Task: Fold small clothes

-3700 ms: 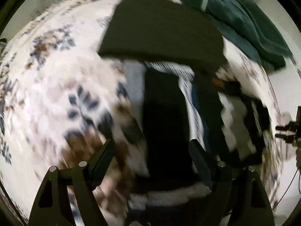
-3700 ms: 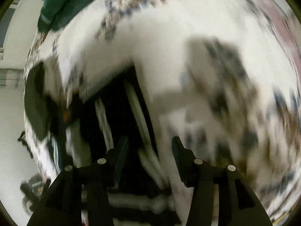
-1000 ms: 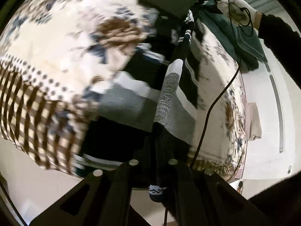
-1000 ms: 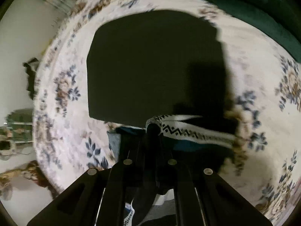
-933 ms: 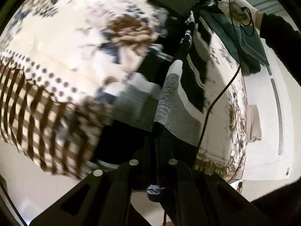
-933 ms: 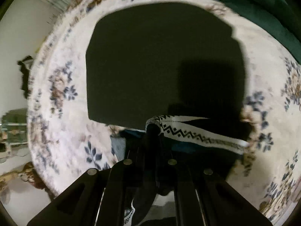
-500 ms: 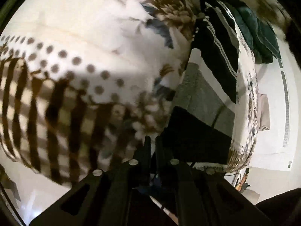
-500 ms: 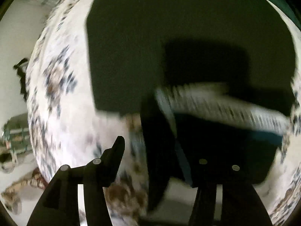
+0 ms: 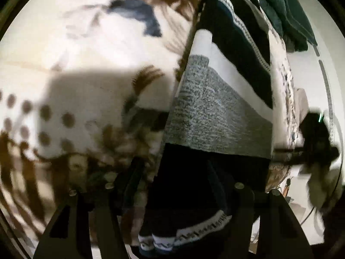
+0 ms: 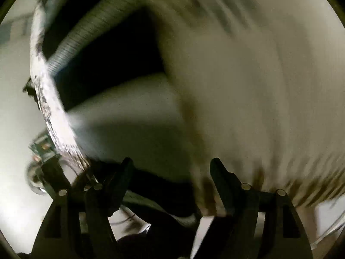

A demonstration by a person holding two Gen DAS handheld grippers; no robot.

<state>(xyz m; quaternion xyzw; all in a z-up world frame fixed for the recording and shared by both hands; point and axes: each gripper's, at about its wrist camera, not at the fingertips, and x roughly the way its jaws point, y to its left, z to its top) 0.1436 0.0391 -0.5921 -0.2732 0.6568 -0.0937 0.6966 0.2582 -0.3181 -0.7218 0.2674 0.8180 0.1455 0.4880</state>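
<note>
A striped knit garment point(image 9: 217, 112) with black, grey, white and navy bands and a zigzag trim lies lengthwise on the flowered spread point(image 9: 86, 54). My left gripper point(image 9: 174, 172) hangs low over its near black end. Its jaws are opening, the cloth lies between the fingers, and the pads do not press on it. The right wrist view is badly smeared by motion. My right gripper point(image 10: 172, 161) is there with its jaws opening and nothing gripped between them. Beyond it to the left are blurred grey, black and pale bands of the garment point(image 10: 120, 112).
A dark green towel point(image 9: 286, 17) is heaped at the far right end of the spread. A dark blurred shape, the other gripper with a hand point(image 9: 317, 144), is at the right edge. The checked brown border point(image 9: 25, 172) of the spread runs along the lower left.
Both grippers were shut on the garment's ends, holding it stretched above the spread. Both have let go and it now lies flat. The left sank lower; the right swung fast away.
</note>
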